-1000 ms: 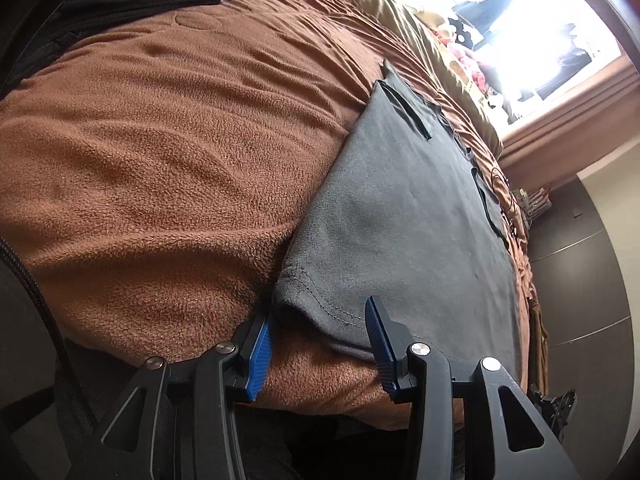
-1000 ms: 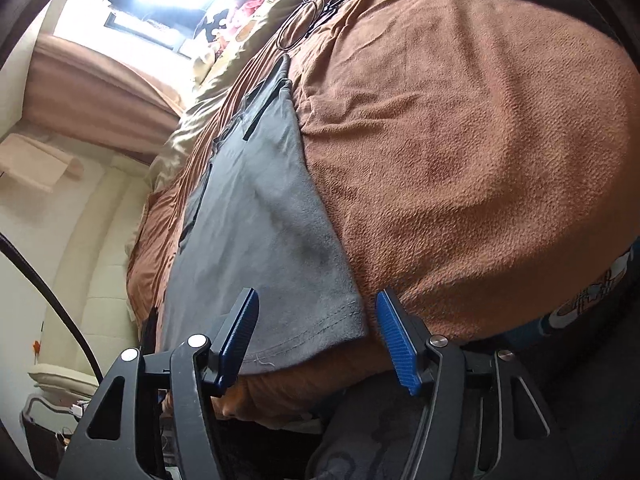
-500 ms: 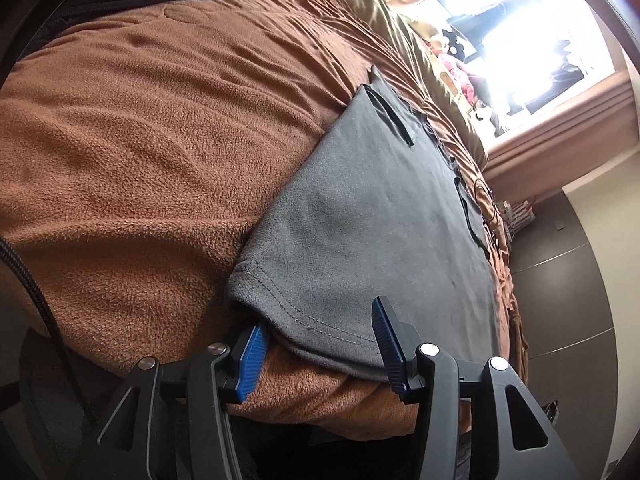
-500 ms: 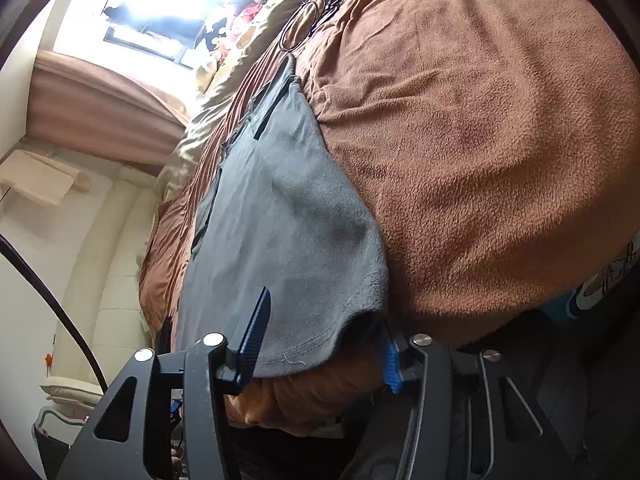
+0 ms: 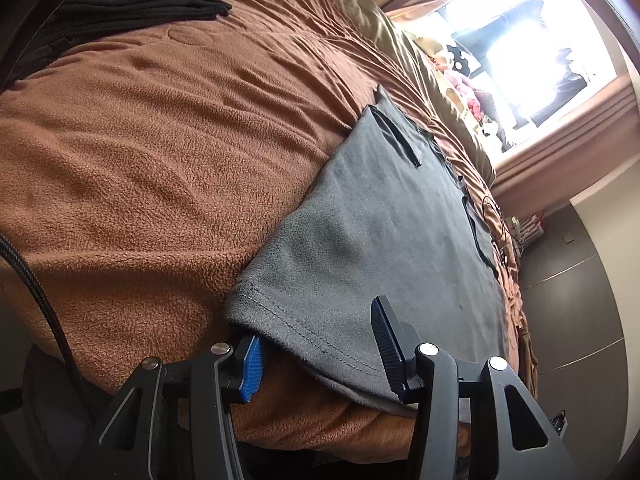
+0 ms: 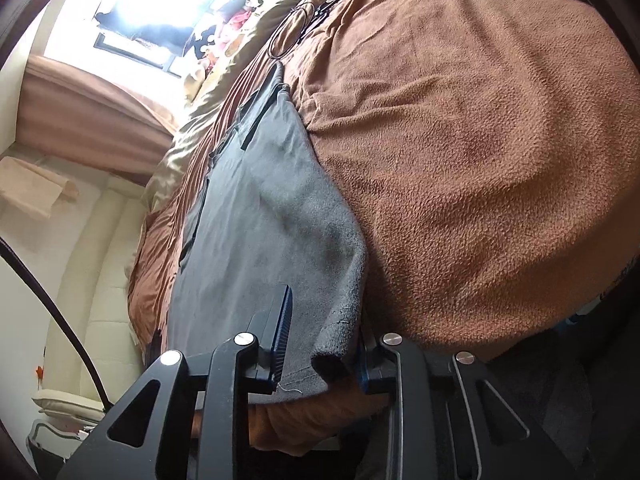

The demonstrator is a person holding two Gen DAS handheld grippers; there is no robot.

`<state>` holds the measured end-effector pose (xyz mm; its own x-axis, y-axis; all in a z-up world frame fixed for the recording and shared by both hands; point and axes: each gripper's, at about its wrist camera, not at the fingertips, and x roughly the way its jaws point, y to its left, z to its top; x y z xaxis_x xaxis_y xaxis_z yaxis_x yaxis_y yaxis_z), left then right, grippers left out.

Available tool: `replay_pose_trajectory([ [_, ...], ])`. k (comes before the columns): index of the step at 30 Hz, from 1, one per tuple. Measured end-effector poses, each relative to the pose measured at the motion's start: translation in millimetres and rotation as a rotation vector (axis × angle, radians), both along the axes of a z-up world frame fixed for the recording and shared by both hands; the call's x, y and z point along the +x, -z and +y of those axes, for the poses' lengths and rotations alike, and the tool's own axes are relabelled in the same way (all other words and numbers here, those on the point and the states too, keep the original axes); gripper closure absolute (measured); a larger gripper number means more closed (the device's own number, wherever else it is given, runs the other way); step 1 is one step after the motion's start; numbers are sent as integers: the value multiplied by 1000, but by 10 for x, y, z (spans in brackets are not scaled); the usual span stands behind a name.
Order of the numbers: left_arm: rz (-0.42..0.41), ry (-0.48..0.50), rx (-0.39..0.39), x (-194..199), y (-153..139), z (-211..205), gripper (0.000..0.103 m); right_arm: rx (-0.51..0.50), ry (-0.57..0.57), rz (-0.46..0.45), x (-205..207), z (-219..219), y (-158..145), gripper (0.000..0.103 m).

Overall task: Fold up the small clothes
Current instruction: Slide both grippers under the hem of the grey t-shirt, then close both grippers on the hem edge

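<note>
1. Left wrist view: your left tongs [image 5: 318, 350] stand released, their blue pads apart on either side of the hem corner of the grey shirt [image 5: 384, 240], one pad tucked under the cloth.
2. That shirt lies flat on the brown fleece blanket [image 5: 160, 152] covering the bed, its hem at the bed's near edge.
3. Right wrist view: your right tongs [image 6: 322, 354] are narrowed round the shirt's [image 6: 276, 232] other hem corner; whether they are clenched on it, you cannot tell.
4. Folded black clothes [image 5: 128, 0] sit at the bed's far left corner.
</note>
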<state>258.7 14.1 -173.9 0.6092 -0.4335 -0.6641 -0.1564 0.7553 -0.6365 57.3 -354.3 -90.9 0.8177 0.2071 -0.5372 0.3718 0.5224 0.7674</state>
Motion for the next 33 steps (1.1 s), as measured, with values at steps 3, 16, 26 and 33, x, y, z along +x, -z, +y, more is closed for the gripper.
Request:
replay_pose_trajectory([
  [3,-52,4,-30,-11,-88,28,52,-4,-5,10,84,37,26,79],
  [16,-106,97,-96,33,-132,-105,52,-37,-5,13,47,61,-28,79],
  [26,12,30,-42,180,130,-20,52,-15,24,15,88,9,-13,79],
  [33,37,5,-12,293,139,26,69,-6,53,-6,107,-41,-14,93],
])
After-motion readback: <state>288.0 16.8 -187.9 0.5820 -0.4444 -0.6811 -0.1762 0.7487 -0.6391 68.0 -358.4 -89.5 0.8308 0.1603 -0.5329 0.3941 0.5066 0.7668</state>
